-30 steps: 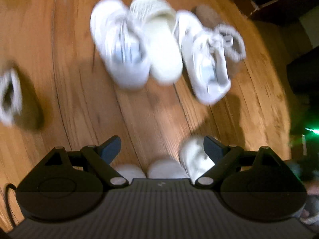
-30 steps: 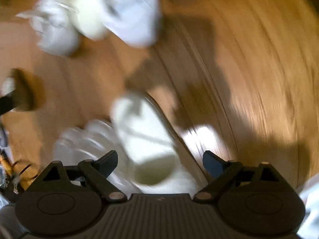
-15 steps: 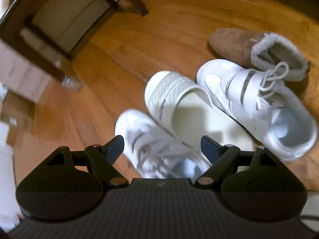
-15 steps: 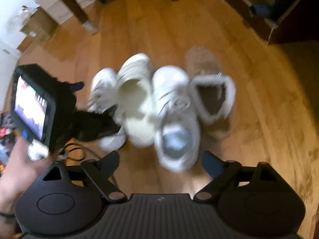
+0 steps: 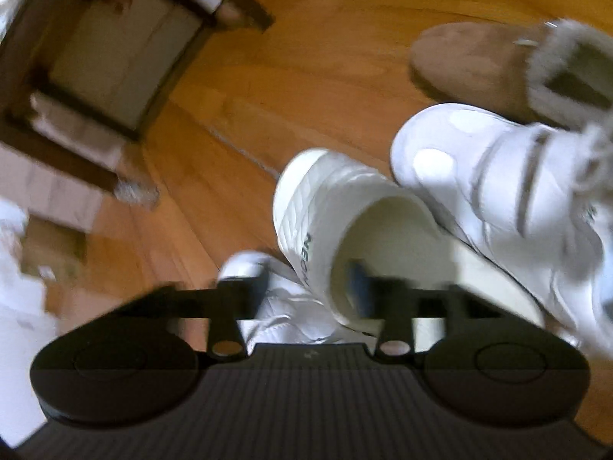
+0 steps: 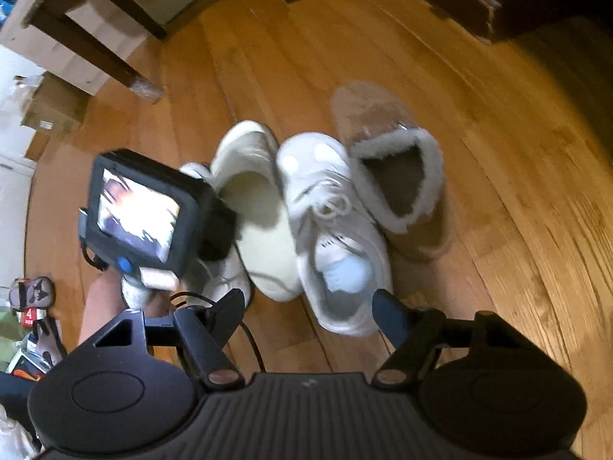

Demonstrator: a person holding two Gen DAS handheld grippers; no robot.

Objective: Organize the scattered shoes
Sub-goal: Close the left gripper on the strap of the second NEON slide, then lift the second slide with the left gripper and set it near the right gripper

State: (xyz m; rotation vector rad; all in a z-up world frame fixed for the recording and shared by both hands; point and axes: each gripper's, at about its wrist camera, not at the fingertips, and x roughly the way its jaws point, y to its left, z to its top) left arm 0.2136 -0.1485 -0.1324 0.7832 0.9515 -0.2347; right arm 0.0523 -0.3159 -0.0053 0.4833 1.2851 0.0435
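Across the middle of the right wrist view, four shoes lie side by side on the wooden floor (image 6: pixel 498 153), toes toward the top of the frame, sides touching. From left to right: a white sneaker (image 6: pixel 230 268) mostly hidden behind the left gripper's camera unit, a cream slip-on (image 6: pixel 256 199), a white laced sneaker (image 6: pixel 337 230), and a tan slipper with pale fleece lining (image 6: pixel 390 176). They already form a close row, though unevenly: the tan slipper sits further up the frame, and the pairs do not match. Whether more shoes remain elsewhere cannot be told.

At the lower centre of the left wrist view, the left gripper (image 5: pixel 310 291) hangs low over the cream slip-on's open mouth, its jaws spread and holding nothing; this view is blurred. At the bottom of the right wrist view, the right gripper (image 6: pixel 308 306) hovers before the laced sneaker's heel, jaws spread wide and empty. A hand (image 6: pixel 111 306) at lower left holds the left gripper.
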